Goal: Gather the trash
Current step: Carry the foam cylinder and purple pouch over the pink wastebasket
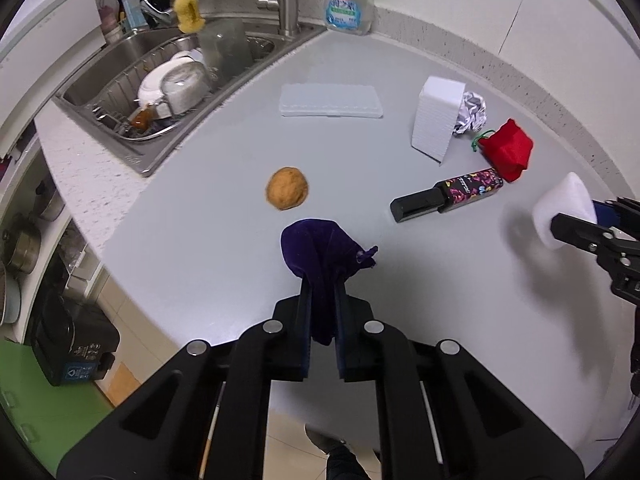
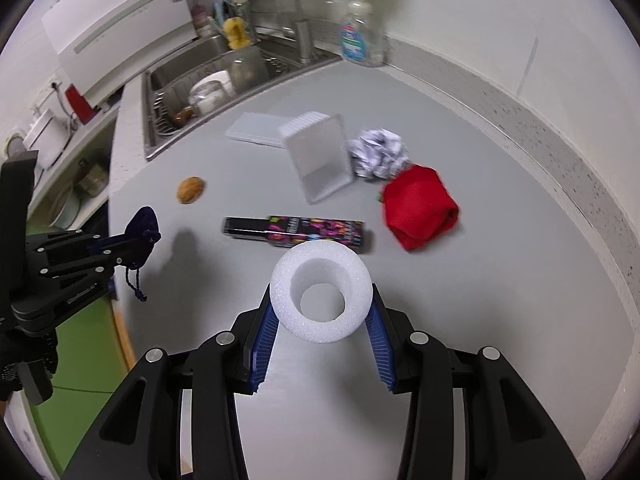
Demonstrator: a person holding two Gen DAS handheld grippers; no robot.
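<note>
1. Pinching a purple pouch (image 1: 320, 248), the left gripper (image 1: 322, 292) has its jaws pressed nearly together, above the counter's (image 1: 208, 248) near edge.
2. Right gripper (image 2: 320, 312) clamps a white foam ring (image 2: 320, 292), jaws part spread.
3. Open counter lies between; walnut (image 1: 287, 188), patterned box (image 1: 448, 196), red pouch (image 1: 507, 154) and crumpled paper (image 1: 472, 114) lie farther off.
</note>
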